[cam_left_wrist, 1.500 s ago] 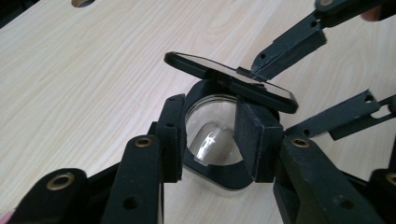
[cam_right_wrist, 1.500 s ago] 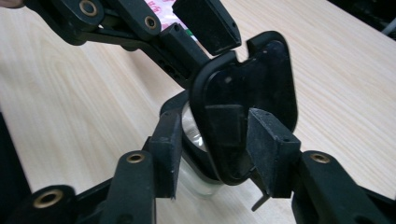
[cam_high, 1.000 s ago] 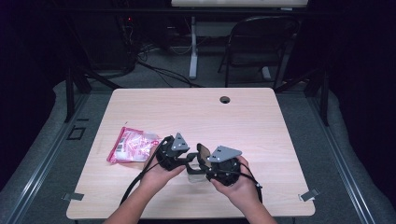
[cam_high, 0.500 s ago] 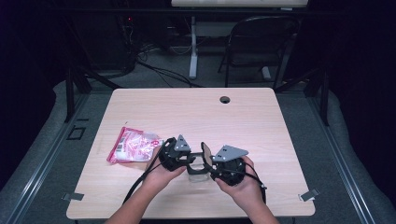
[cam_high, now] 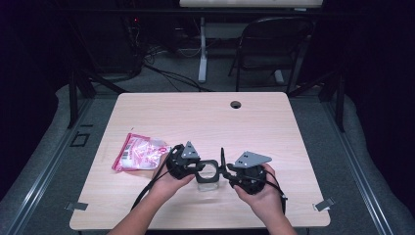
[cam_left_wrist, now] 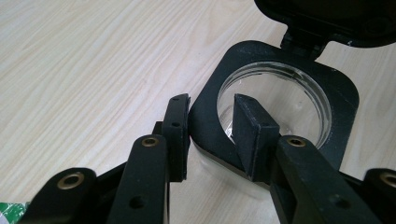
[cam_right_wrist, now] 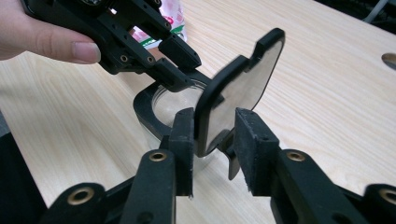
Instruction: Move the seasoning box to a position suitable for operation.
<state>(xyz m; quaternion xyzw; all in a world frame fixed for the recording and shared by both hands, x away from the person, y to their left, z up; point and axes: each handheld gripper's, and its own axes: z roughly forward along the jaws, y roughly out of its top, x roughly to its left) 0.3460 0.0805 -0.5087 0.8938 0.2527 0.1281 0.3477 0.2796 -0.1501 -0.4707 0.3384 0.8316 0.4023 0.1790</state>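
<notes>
Left gripper (cam_high: 192,167) clamps the black collar (cam_left_wrist: 210,126) of a clear jar (cam_high: 207,182) standing at the near-centre of the table (cam_high: 274,127): one pad outside the rim, one inside the mouth, both pressing. I read that as an anchor hold, keeping the jar from sliding or tipping while the other tool works the lid. Jaws have just been closing, w/ the collar wall between them.

Right gripper (cam_right_wrist: 214,135) straddles the hinged lid (cam_right_wrist: 243,86), which stands up off its hinge at the jar's far edge. Left pad sits against the lid's face; right pad shows a gap to the back, so I judge contact as not firm yet. Jaws have just been closing, lid between them. Approach from the side suits swinging the lid about the hinge.

Pink packet (cam_high: 139,152) lies just beside the left gripper, untouched.

Limits: jar contents can't be made out through the glass; hinge detail partly covered by the right pads; jar base hidden behind both tools in the high view; packet cut off at frame edge in both gripper views.
</notes>
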